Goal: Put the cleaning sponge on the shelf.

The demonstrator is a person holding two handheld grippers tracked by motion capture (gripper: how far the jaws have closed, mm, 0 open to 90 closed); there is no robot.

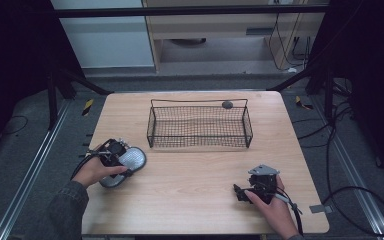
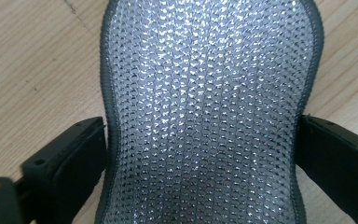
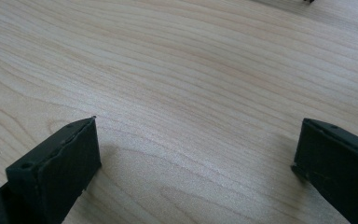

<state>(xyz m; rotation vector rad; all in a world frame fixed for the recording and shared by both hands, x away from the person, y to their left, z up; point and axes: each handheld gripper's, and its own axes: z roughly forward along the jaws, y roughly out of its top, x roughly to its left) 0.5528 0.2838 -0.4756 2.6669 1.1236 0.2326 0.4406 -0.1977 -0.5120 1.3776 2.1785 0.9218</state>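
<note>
A silver mesh scouring pad with a grey stitched rim and a narrow waist lies on the wooden table at the left. My left gripper stands open around it. Its black jaws flank the pad's waist on both sides, and their inner faces sit right at its edges. The pad looks unsqueezed. My right gripper rests low over the table at the front right. It is open, and between its jaws I see bare wood.
A black wire basket stands at the middle back of the table, with nothing inside that I can make out. A small dark round thing sits at its far right rim. Cables lie on the floor to the right.
</note>
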